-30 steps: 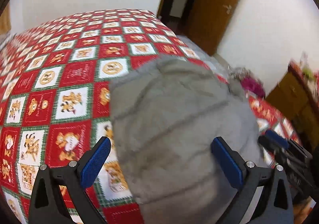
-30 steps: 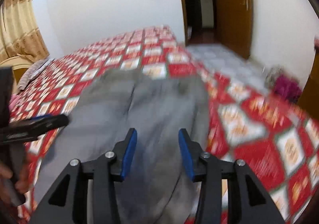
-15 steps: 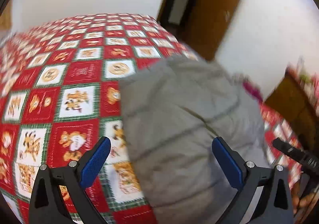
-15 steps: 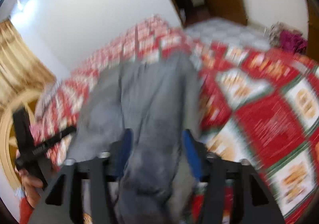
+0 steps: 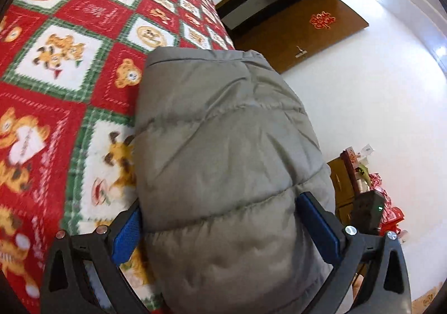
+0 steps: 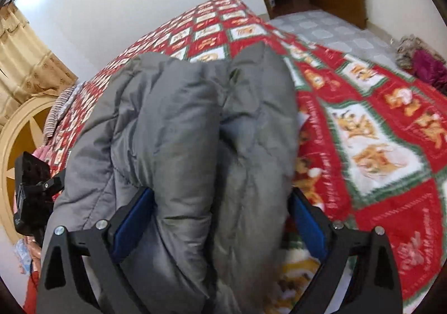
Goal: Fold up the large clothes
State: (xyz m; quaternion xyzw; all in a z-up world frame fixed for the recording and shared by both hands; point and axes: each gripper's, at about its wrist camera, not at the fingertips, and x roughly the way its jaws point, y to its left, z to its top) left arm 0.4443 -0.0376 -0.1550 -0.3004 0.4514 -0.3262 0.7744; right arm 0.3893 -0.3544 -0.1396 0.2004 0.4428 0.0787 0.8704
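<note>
Lying folded on the bed, the grey padded jacket (image 5: pixel 223 163) sits near the edge of a red, green and white patchwork bedspread (image 5: pixel 56 68) printed with bears. In the left wrist view it shows as one smooth, quilted bundle with stitched seams running across it. In the right wrist view the jacket (image 6: pixel 178 146) shows as two puffy rolls side by side, with a deep crease between them.

The left gripper (image 5: pixel 226 233) stands wide, its two blue pads at either flank of the bundle. The left-hand pad (image 5: pixel 127 235) is right against the fabric and the other is close beside it; whether they press in I cannot tell, though the padding does not look squeezed.

The right gripper (image 6: pixel 220 221) has just been opening and now stands wide too, with the jacket between its fingers. Its blue pads (image 6: pixel 131 221) sit beside the rolls rather than pinching them, and the padding bulges freely over the left one.

The black body of the left gripper shows at the left edge of the right wrist view. Beyond the bedspread lie a grey patterned sheet (image 6: pixel 329 31), a white wall (image 5: pixel 363 107) and a brown wooden door (image 5: pixel 301 34) with a red ornament. A wooden cabinet (image 5: pixel 343 185) with red clutter stands by the wall, and beige curtains (image 6: pixel 22 62) hang beyond the round headboard (image 6: pixel 16 129).
</note>
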